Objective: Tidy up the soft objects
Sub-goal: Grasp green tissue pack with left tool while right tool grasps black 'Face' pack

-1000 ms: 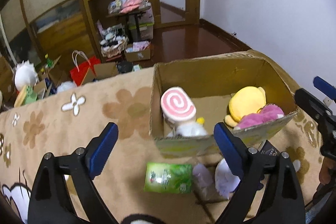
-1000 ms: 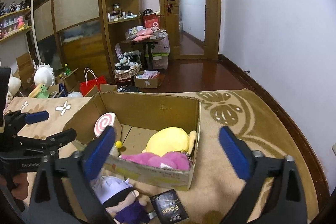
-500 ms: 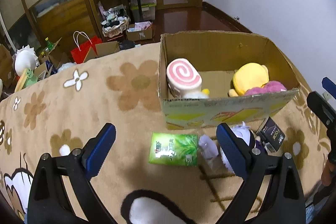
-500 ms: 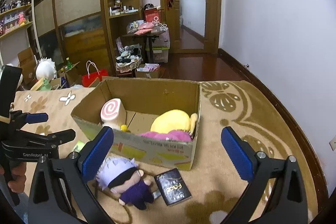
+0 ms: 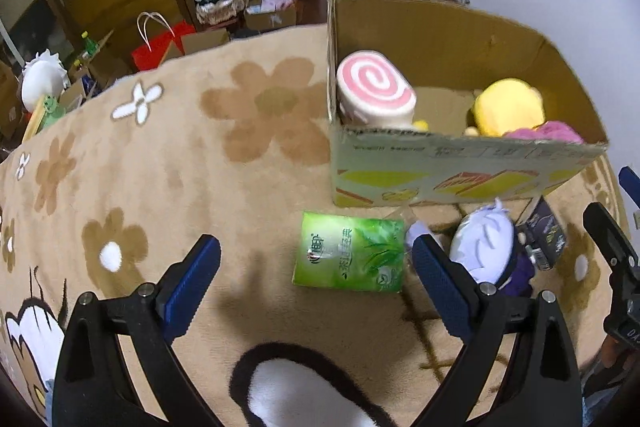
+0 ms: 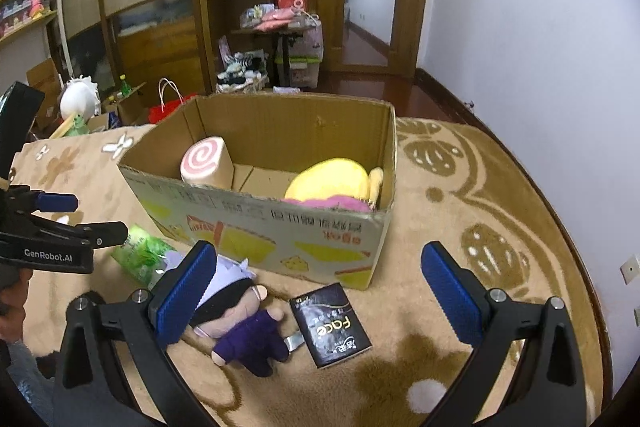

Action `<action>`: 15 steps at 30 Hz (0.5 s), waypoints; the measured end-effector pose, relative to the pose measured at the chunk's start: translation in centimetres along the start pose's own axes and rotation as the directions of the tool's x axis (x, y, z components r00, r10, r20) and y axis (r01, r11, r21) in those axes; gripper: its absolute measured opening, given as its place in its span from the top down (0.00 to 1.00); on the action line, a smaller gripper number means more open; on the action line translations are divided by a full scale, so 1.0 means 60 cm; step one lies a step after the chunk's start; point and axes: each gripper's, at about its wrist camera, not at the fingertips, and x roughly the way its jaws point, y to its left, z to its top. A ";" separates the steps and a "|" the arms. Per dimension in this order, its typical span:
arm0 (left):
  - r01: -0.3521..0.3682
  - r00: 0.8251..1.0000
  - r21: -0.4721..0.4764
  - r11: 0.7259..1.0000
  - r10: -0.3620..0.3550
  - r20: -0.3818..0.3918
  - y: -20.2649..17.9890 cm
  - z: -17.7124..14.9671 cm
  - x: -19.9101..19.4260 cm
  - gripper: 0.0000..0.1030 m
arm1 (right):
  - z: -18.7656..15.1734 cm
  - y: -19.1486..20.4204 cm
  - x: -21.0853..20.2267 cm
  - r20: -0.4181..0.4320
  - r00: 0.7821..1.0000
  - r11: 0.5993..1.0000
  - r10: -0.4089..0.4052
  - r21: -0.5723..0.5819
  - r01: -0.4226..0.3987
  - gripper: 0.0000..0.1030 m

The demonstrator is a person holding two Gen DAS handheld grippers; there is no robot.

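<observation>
Cardboard box (image 6: 280, 243) sits on the flower-print rug (image 5: 160, 163), already holding a pink swirl roll plush (image 5: 374, 89), a yellow plush (image 5: 508, 107) and a pink fuzzy plush (image 5: 556, 131). Still outside, just beside the box's near wall: a green tissue pack (image 5: 350, 257), a white-haired doll in purple (image 6: 240, 323) and a small black Face pack (image 6: 330, 323).

Left tool (image 5: 316, 281) is spread wide and holds nothing; in its view the tissue pack lies between the fingers, toward 1 o'clock, the doll at 3 o'clock behind the right finger. Right tool (image 6: 320, 291) is also wide and empty; doll at 8 o'clock partly behind its left finger (image 6: 186, 293), Face pack near centre, box at 12 o'clock.

Task judged partway done: three loose items left.

Risks:
- Both tools hover close over the same cluster, so they may collide if both go for the doll.
- Tissue pack is slick film and squashy; a shallow pinch may slip or only catch the wrapper.
- Doll is floppy, with what looks like a metal clip by its side that could snag.
- Box wall is near; lifting low may knock or shove the box.
</observation>
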 end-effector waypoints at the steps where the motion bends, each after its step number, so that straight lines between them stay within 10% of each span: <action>1: -0.003 1.000 -0.001 1.000 0.002 -0.014 0.000 0.000 0.008 0.07 | -0.003 0.000 0.006 -0.012 1.000 1.000 -0.004 0.002 0.004 0.00; 15: 0.005 0.989 -0.013 1.000 -0.007 -0.147 0.001 -0.009 0.066 0.07 | -0.026 -0.002 0.064 -0.107 0.994 0.999 -0.024 0.023 0.026 0.00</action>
